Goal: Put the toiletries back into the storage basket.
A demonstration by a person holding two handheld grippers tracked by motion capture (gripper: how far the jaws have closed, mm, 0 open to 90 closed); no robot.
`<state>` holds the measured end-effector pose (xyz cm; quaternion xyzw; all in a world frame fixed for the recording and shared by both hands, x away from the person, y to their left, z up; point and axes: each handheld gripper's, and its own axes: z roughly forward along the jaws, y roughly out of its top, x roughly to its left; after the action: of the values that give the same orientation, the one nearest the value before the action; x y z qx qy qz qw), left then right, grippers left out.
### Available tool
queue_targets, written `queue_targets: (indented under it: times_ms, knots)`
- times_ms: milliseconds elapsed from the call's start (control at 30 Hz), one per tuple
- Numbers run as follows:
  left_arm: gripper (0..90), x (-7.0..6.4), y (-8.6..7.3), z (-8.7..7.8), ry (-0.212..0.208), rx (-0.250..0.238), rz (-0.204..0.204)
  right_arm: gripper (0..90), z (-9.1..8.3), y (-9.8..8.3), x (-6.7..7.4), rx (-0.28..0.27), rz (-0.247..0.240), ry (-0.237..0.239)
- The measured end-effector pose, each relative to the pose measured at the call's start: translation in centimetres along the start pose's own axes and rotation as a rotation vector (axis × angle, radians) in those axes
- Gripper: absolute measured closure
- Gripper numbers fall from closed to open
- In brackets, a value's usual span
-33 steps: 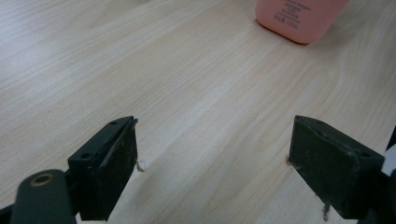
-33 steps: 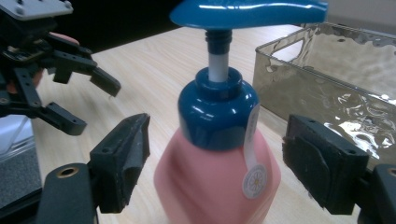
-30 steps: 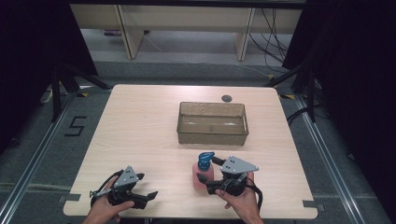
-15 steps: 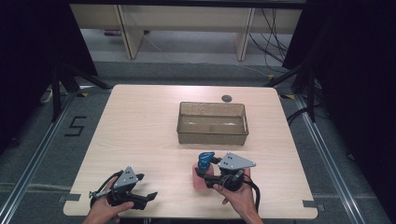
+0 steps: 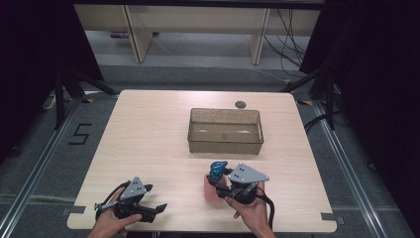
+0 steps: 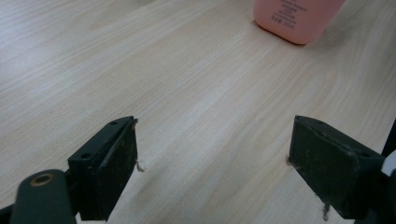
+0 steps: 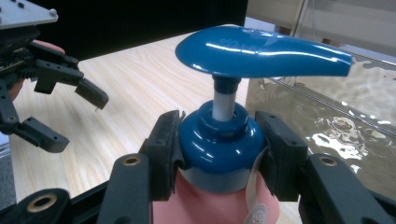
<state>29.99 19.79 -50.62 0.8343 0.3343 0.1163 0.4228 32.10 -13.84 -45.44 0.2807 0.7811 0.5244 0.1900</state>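
The right gripper (image 7: pixel 219 154) clamps the blue collar of a pink pump bottle (image 5: pixel 214 182) near the clear bin (image 5: pixel 225 130). The left gripper (image 6: pixel 215 168) rests wide open and empty on the tabletop (image 5: pixel 148 139).

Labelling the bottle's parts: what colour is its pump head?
Blue; the pump head on the pink bottle is clearest in the right gripper view.

A lab: black curtains (image 5: pixel 29 59), floor rails (image 5: pixel 29 183) (taped "5" (image 5: pixel 79 134)), trailing cables (image 5: pixel 292 29)
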Motion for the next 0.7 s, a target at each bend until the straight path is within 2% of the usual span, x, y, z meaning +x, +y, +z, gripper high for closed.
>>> queue_targets:
  times_ms: [33, 67, 100, 167, 200, 267, 300, 333, 367, 400, 433, 533, 567, 633, 700]
  knots:
    - [15.0, 0.2, 0.0, -0.1, 0.006, 0.023, 0.015, 53.4, 0.0, 0.1, 0.0, 0.009, 0.022, -0.002]
    - [15.0, 0.0, -0.1, 0.1, 0.0, -0.004, -0.009, 53.4, 0.0, 0.1, 0.0, 0.01, 0.013, 0.0]
    - [15.0, 0.2, 0.0, 0.0, 0.001, 0.008, 0.005, 53.4, 0.1, 0.1, 0.0, 0.001, 0.013, 0.005]
    - [15.0, 0.2, 0.0, 0.0, -0.001, 0.013, 0.005, 53.4, -0.1, 0.3, 0.1, 0.009, 0.013, -0.005]
    - [15.0, 0.2, 0.0, -0.1, -0.003, 0.013, 0.005, 53.5, -0.2, 0.6, -0.1, -0.012, -0.018, -0.023]
    - [15.0, 0.2, -0.1, -0.1, 0.005, 0.01, 0.004, 53.5, -0.2, 0.8, -0.1, -0.008, -0.001, -0.014]
    - [15.0, 0.1, -0.1, 0.0, 0.005, -0.014, -0.021, 53.5, -0.4, 1.1, -0.2, -0.003, 0.017, -0.001]
    - [15.0, 0.3, 0.0, -0.2, 0.006, 0.007, 0.004, 53.5, -0.4, 1.2, -0.3, -0.015, 0.015, -0.002]
    - [15.0, 0.2, 0.0, -0.1, 0.004, -0.001, -0.004, 53.5, -0.5, 1.4, -0.5, -0.017, 0.024, 0.002]
    - [14.9, 0.3, 0.0, -0.2, 0.012, 0.014, 0.015, 53.5, -0.7, 1.5, -0.7, -0.014, 0.02, -0.021]
    - [14.9, 0.3, 0.0, -0.2, 0.008, 0.005, 0.002, 53.4, -0.7, 1.7, -0.9, -0.031, 0.014, -0.036]
    - [15.0, 0.2, 0.0, -0.1, 0.006, -0.003, -0.004, 53.5, -0.8, 2.2, -1.2, -0.026, 0.025, -0.023]
    - [15.0, 0.2, -0.1, -0.1, 0.005, 0.0, -0.005, 53.5, -1.0, 2.4, -1.4, -0.023, 0.019, -0.042]
    - [15.0, 0.3, 0.0, -0.2, 0.006, 0.008, 0.006, 53.5, -1.1, 2.7, -1.7, -0.025, 0.026, -0.048]
    - [15.0, 0.2, 0.0, 0.0, 0.007, -0.01, -0.016, 53.5, -1.2, 2.9, -2.1, -0.038, 0.021, -0.056]
